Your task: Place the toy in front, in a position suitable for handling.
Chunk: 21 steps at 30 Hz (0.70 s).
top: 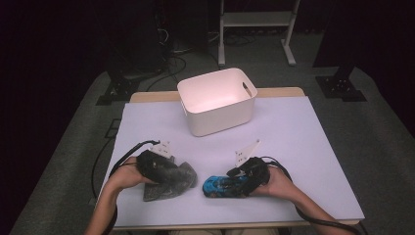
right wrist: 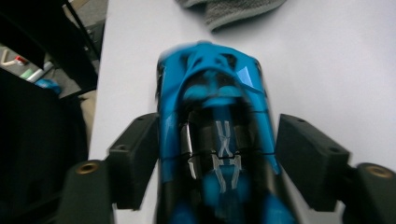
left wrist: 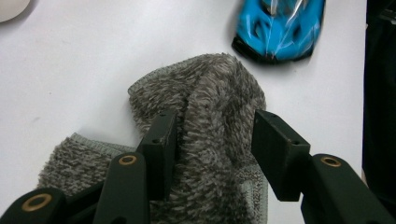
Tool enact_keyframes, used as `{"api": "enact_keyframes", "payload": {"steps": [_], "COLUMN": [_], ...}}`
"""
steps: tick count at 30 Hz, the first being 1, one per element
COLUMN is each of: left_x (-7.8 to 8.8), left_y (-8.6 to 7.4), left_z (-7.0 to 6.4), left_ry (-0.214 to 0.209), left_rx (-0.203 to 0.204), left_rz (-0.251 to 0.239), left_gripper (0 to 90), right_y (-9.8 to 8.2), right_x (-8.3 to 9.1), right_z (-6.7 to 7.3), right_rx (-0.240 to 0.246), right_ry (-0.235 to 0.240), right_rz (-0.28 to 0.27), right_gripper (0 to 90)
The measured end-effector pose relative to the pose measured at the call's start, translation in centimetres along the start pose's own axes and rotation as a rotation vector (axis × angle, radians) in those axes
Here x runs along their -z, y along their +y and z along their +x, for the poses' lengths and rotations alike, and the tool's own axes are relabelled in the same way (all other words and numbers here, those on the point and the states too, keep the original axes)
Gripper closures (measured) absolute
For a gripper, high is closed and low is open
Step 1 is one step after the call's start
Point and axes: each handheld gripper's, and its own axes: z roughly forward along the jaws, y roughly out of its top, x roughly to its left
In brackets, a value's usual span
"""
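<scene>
Fuzzy grey cloth [left wrist: 205, 121] and glossy blue toy car [right wrist: 215, 135] each lie between open jaws.

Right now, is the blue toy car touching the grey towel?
Apart. The left gripper view shows bare white table between the blue toy car and the grey towel.

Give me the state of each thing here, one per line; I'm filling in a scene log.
White bin: upright, open-topped, looks empty.
Grey fuzzy cloth: crumpled on the table, between the left gripper's jaws.
Blue toy car: lying on the table, between the right gripper's jaws.
Left gripper: open, jaws astride the cloth.
Right gripper: open, a gap at the right jaw.
</scene>
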Motion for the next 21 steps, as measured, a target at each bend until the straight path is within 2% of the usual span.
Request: {"api": "enact_keyframes", "payload": {"steps": [1,3,6,10,18,21], "left_x": [-0.1,-0.2,-0.3,-0.2,-0.2,-0.2], "left_y": [0.0,-0.1,-0.1,0.0,-0.3,-0.4], "left_z": [0.0,-0.1,-0.3,-0.4,-0.5,-0.5], "left_ry": [-0.002,-0.004,-0.007,-0.001,0.008,0.011], "left_rx": [0.001,0.002,0.002,-0.001,0.015,0.016], "left_rz": [0.001,0.005,0.000,-0.005,-0.041,-0.057], "left_gripper": [49.7,48.4,47.1,44.3,40.0,39.0], "right_y": [-0.2,-0.7,-1.0,-0.9,-0.9,-0.8], "right_x": [-0.1,-0.4,-0.4,-0.4,0.4,0.6], "right_z": [0.2,0.4,0.5,0.5,-0.1,-0.4], "right_rx": [0.004,0.013,0.008,0.018,-0.002,-0.001], "right_ry": [-0.022,-0.039,-0.032,-0.029,-0.012,-0.011], "right_rz": [0.001,0.025,0.005,0.005,-0.033,-0.031], "right_gripper": [32.2,29.3,29.2,27.4,25.9,24.4]}}
